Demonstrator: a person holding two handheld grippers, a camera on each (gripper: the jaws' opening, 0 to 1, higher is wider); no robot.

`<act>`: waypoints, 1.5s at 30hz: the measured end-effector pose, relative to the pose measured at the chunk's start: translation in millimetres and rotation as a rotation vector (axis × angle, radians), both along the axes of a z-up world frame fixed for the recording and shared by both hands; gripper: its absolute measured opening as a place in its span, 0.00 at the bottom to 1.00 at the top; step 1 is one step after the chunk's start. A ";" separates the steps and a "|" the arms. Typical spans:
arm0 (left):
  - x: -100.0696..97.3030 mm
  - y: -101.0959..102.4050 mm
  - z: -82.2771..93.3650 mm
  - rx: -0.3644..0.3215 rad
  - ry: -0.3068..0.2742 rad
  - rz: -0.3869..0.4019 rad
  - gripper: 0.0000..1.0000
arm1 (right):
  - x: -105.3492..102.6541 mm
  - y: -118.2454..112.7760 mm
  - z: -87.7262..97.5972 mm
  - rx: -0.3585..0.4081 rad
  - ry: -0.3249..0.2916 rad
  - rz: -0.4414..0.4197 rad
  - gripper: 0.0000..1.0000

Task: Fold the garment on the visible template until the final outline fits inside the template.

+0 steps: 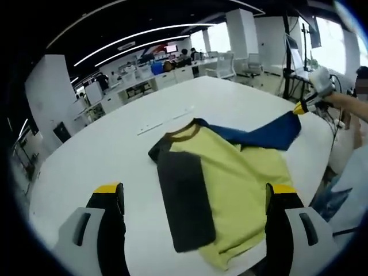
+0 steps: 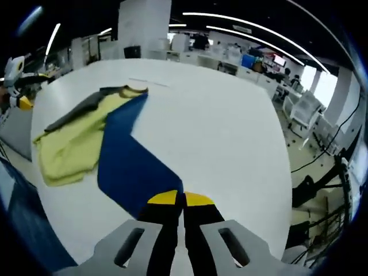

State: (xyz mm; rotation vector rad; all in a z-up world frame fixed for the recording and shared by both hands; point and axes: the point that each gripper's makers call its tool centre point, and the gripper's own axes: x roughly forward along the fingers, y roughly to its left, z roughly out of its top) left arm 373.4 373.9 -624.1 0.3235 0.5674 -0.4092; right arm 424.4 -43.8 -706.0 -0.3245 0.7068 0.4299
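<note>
A white table (image 1: 241, 109) in an open-plan office carries a yellow shirt (image 1: 241, 190) with a brown collar (image 1: 183, 135), one grey sleeve (image 1: 185, 198) folded across its body and one blue sleeve (image 1: 264, 133) drawn out to the side. In the left gripper view, the left gripper (image 1: 195, 221) hovers above the shirt's hem with its jaws spread wide and nothing between them. In the right gripper view, the right gripper (image 2: 184, 200) has its yellow-tipped jaws pressed together on the cuff end of the blue sleeve, which is pulled out away from the shirt. Faint thin lines (image 1: 163, 121) mark the tabletop beyond the collar. Desks and chairs stand beyond the table.
</note>
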 end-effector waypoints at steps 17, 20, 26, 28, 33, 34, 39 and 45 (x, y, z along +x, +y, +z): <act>5.3 -3.6 5.7 0.016 -0.002 0.030 0.99 | 46.2 -66.9 -5.6 -0.088 -0.022 -0.070 0.03; 4.8 -7.0 4.9 0.018 0.003 0.031 0.99 | 53.9 -78.0 -7.5 -0.102 -0.028 -0.083 0.03; 3.0 -8.8 1.5 0.028 0.013 0.045 0.99 | 62.1 -95.4 -15.5 -0.133 -0.016 -0.100 0.03; 2.1 -9.4 2.0 0.023 0.011 0.053 0.99 | 64.6 -99.8 -16.6 -0.133 -0.017 -0.110 0.03; -1.2 -9.3 0.6 0.025 0.015 0.070 0.99 | 72.4 -106.2 -21.0 -0.133 -0.016 -0.118 0.03; -2.0 -9.4 0.0 0.024 0.018 0.071 0.99 | 74.0 -106.6 -21.5 -0.128 -0.016 -0.122 0.03; -6.8 -10.4 -2.6 0.020 0.026 0.083 0.99 | 82.7 -121.3 -23.2 -0.165 -0.017 -0.147 0.03; -10.3 -11.5 -5.1 0.020 0.030 0.096 0.99 | 88.4 -138.9 -30.9 -0.217 -0.011 -0.161 0.03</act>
